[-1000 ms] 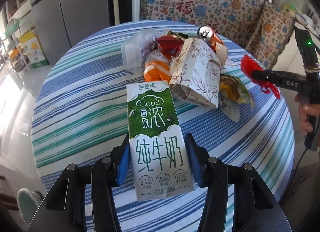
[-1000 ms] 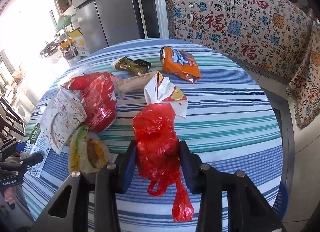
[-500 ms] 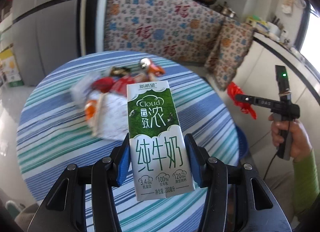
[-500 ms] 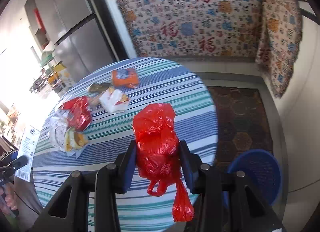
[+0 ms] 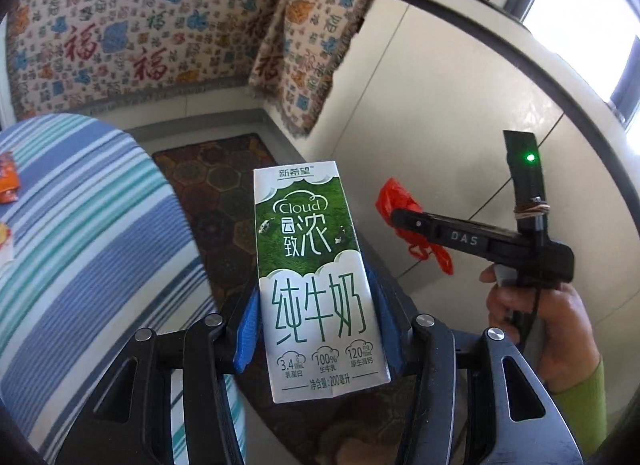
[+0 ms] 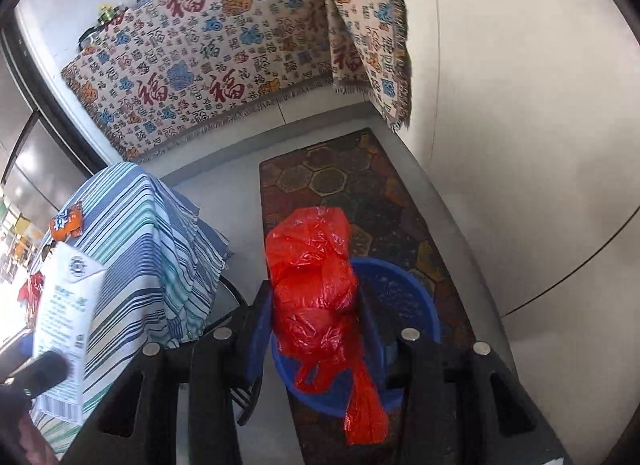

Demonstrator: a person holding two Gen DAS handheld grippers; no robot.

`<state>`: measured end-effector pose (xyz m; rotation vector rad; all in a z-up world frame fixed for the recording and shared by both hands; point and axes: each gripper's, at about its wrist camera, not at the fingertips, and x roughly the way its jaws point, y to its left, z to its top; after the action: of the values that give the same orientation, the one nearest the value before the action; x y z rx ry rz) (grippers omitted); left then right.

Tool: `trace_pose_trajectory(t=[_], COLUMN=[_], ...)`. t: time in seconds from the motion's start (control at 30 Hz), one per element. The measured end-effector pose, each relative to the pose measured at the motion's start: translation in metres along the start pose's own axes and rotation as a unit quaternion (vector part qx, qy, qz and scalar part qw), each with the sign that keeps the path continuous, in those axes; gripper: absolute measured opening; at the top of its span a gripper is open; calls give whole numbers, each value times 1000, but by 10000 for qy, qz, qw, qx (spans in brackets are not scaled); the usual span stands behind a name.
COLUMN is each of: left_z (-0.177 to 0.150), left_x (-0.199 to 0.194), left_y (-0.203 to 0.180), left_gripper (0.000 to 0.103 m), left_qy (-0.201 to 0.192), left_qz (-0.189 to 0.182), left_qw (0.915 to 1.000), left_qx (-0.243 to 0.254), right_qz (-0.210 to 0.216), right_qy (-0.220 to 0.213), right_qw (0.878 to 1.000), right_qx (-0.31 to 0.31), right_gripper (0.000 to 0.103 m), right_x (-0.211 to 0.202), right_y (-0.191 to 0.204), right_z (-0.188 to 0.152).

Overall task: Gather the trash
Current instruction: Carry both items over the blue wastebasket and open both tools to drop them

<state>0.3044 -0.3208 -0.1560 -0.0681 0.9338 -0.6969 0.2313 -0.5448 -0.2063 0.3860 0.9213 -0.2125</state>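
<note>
Grippers angled floorward, left gripper [image 5: 316,329] clamping milk carton [image 5: 316,277], right gripper [image 6: 316,317] clamping red bag [image 6: 316,289]

Milk carton [image 5: 316,281]: white, with a dark green panel, white cloud shapes, green characters below.
Plastic bag [image 6: 316,285]: bright red, crinkled and glossy.
Basin [image 6: 420,305]: deep blue.
Tablecloth [image 5: 80,225]: stripes of blue, white and teal.
Floor mat [image 6: 360,185]: dark, with hexagons in brown, rust, orange and olive.
Hanging cloth [image 6: 224,61]: cream, scattered with red characters, blue and orange motifs, fringed hem.
Snack packet [image 6: 66,221]: orange with white print.
Left gripper [image 5: 316,337]: black frame, blue pads [image 5: 247,329].
Right gripper [image 6: 316,313]: black frame.
Sleeve [image 5: 580,397]: lime green.
Wall [image 6: 520,145]: off-white.
</note>
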Motion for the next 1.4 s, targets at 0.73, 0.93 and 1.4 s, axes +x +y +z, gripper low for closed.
trace_pose_trajectory(t=[0.73,0.93,1.4], left_z=[4,9,-31], left_x=[143,142,-59], left_y=[-33,-24,14], left_gripper=[76,81,97], left_qy=[577,477,-525], left_qz=[162,230,877], left_qw=[9972,9983,9948], left_qx=[454,241,-4], right_qz=[168,-37,-222], right_qy=[135,56,-1035], right_qw=[9964,9973,9828], right_qx=[825,727,-1513], right_gripper=[59,60,66], right_x=[36,30,-53], right_y=[-66,-64,86], right_z=[7,10,-20])
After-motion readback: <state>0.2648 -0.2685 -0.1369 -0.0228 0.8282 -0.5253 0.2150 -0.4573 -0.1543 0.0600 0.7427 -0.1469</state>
